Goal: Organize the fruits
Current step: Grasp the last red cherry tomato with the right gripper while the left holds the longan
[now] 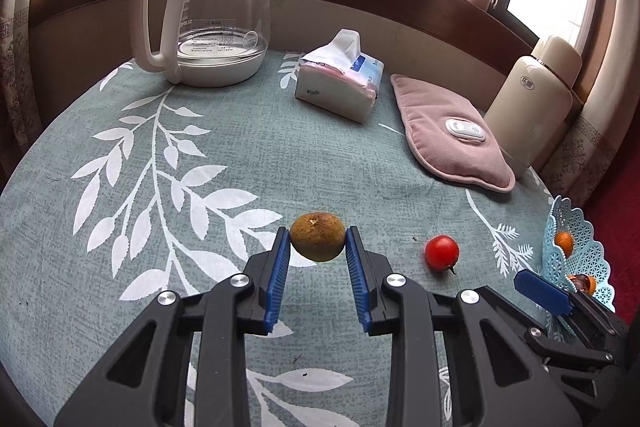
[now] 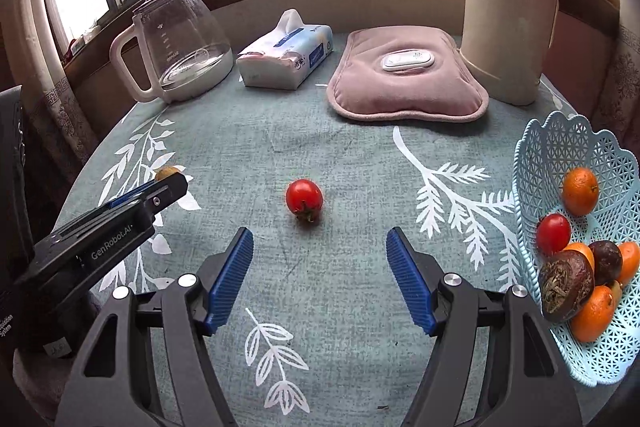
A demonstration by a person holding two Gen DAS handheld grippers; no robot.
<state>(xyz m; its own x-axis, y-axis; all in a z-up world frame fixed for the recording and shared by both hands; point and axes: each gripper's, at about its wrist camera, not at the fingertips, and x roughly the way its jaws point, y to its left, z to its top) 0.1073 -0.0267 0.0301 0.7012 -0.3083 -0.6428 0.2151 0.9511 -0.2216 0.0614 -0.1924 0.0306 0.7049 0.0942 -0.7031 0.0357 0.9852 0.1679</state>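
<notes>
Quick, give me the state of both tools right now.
Left tool: closed on the brownish fruit, pads pressing on both its sides.
Right tool: open, holding nothing; the red tomato lies on the table ahead of it.

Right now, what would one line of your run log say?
left gripper: shut on brown fruit | right gripper: open, empty | tomato: on tablecloth | basket: holds fruit

Both wrist views sit low behind their own claw, angled down across the desk (image 1: 240,155) toward the window wall. Left view looks from the left, right view from the right. Shared: kettle (image 1: 216,15), tissue pack (image 2: 286,53), red tomato (image 2: 304,199).
</notes>
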